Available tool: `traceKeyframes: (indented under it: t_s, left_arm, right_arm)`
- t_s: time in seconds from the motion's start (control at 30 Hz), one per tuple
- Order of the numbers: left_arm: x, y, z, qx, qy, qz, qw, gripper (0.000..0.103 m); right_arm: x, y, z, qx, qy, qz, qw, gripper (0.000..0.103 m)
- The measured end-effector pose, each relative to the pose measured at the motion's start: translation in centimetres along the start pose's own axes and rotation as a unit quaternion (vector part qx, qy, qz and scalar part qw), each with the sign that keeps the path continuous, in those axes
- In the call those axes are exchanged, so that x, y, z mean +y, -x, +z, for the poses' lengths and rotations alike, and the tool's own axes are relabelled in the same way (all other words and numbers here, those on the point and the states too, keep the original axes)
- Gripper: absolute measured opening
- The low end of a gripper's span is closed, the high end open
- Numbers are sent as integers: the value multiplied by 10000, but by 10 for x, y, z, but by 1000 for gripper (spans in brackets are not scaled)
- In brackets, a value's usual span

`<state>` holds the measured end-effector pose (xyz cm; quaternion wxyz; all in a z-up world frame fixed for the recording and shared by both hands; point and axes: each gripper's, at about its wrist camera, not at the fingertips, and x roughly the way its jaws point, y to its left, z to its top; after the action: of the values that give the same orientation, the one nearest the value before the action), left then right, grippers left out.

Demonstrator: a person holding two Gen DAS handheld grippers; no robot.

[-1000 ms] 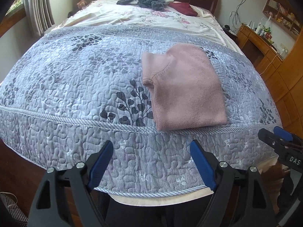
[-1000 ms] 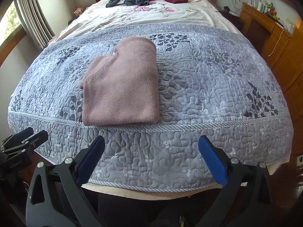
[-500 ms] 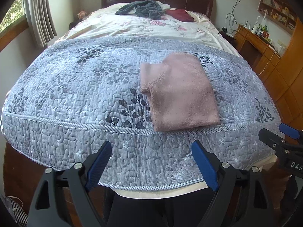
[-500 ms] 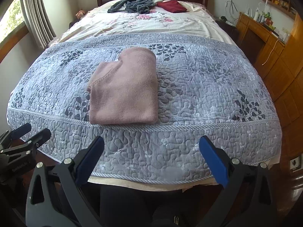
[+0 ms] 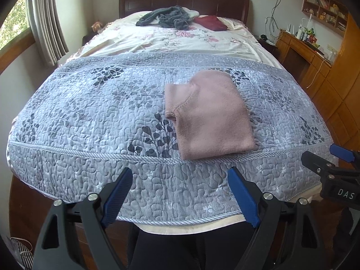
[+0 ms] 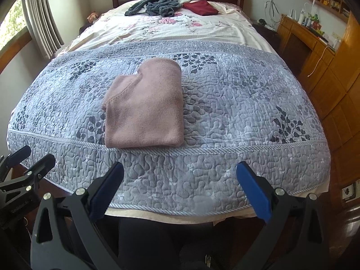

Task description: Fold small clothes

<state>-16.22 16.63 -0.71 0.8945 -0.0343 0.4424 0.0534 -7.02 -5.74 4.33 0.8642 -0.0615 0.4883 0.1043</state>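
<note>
A pink knitted garment (image 5: 208,114) (image 6: 145,104) lies folded into a compact rectangle on the grey quilted bedspread (image 5: 94,117) (image 6: 236,103), near the foot edge of the bed. My left gripper (image 5: 180,180) hovers open below the foot of the bed, short of the garment, nothing between its blue pads. My right gripper (image 6: 180,177) is also open and empty, held back off the bed edge to the right of the left one. Each gripper shows at the side of the other's view.
A crumpled grey garment (image 5: 167,18) (image 6: 157,5) and a folded dark red one (image 5: 210,22) (image 6: 200,6) lie near the headboard. Wooden desk and cabinets (image 5: 315,63) (image 6: 326,67) line the right side. A curtain and window (image 5: 45,22) are on the left.
Both grippers have drawn back and risen from the bed, so more of the room and headboard shows. The pink garment has stayed put.
</note>
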Motion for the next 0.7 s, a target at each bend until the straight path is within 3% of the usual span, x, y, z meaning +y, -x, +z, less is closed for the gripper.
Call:
traceKeyframes:
  t_s: [0.7]
  left_arm:
    - [-6, -19, 1, 210, -39, 42, 9998, 87]
  right_arm:
    - [-8, -10, 3, 64, -81, 5, 9999, 100]
